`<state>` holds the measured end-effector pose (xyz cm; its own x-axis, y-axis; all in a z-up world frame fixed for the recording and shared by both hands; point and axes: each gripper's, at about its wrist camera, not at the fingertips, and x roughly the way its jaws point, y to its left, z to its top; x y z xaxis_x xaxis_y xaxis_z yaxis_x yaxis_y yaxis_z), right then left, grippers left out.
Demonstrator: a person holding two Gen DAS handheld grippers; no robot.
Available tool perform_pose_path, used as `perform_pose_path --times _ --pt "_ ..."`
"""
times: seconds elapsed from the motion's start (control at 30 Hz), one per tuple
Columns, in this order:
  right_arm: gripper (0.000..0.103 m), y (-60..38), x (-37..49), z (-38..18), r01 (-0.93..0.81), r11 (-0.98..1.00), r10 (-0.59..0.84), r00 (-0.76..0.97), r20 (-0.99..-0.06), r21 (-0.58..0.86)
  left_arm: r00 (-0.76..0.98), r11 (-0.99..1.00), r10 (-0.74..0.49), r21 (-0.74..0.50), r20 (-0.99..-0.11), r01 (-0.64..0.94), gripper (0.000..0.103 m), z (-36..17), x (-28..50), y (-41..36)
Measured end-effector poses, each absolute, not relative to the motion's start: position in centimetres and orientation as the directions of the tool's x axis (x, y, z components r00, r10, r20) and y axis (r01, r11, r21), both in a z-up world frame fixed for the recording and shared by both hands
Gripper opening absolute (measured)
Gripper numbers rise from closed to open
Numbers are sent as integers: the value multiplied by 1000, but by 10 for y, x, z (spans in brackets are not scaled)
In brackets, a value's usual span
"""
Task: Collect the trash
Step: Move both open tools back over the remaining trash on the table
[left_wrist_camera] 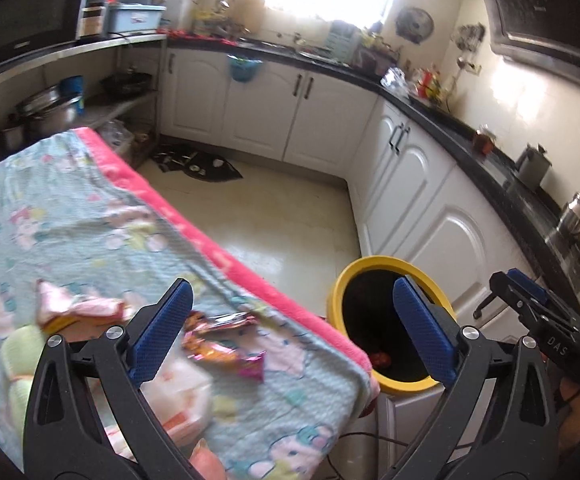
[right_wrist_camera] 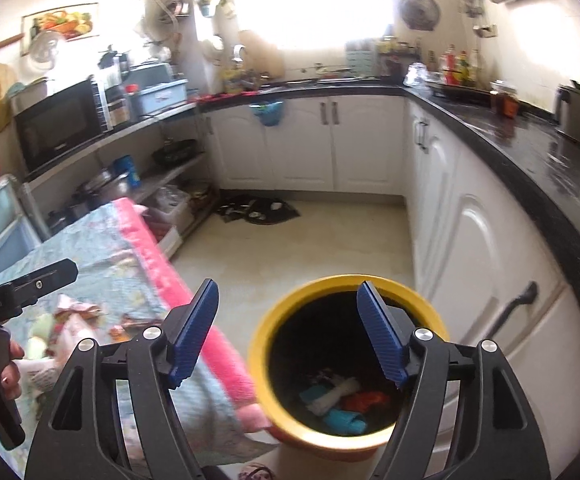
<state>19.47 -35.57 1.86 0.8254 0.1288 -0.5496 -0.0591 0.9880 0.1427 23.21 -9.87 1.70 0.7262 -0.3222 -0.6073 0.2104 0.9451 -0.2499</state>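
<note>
A yellow-rimmed bin stands on the floor beside a table draped in a blue and pink cloth. Blue, red and white scraps lie at the bin's bottom. My right gripper hangs open above the bin's near rim, nothing between its blue pads. My left gripper stands wide open over the table's corner, the bin beyond its right finger. Under it lies a shiny pink and orange wrapper. Further left sit a crumpled pink wrapper and pale packets.
White cabinets under a black counter run along the right and far walls. A dark mat lies on the pale floor by open shelves of pots. A hand holds the left gripper's handle.
</note>
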Motion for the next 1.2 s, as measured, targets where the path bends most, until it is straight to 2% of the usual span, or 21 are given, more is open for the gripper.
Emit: perform_pose_path --times 0.7,1.2 --pt "77 -227 160 54 -405 906 409 768 -493 121 828 973 -106 -230 -550 -28 92 45 142 25" --pt "79 -175 132 62 -534 842 494 713 -497 71 835 952 15 -247 -550 -181 92 40 97 99"
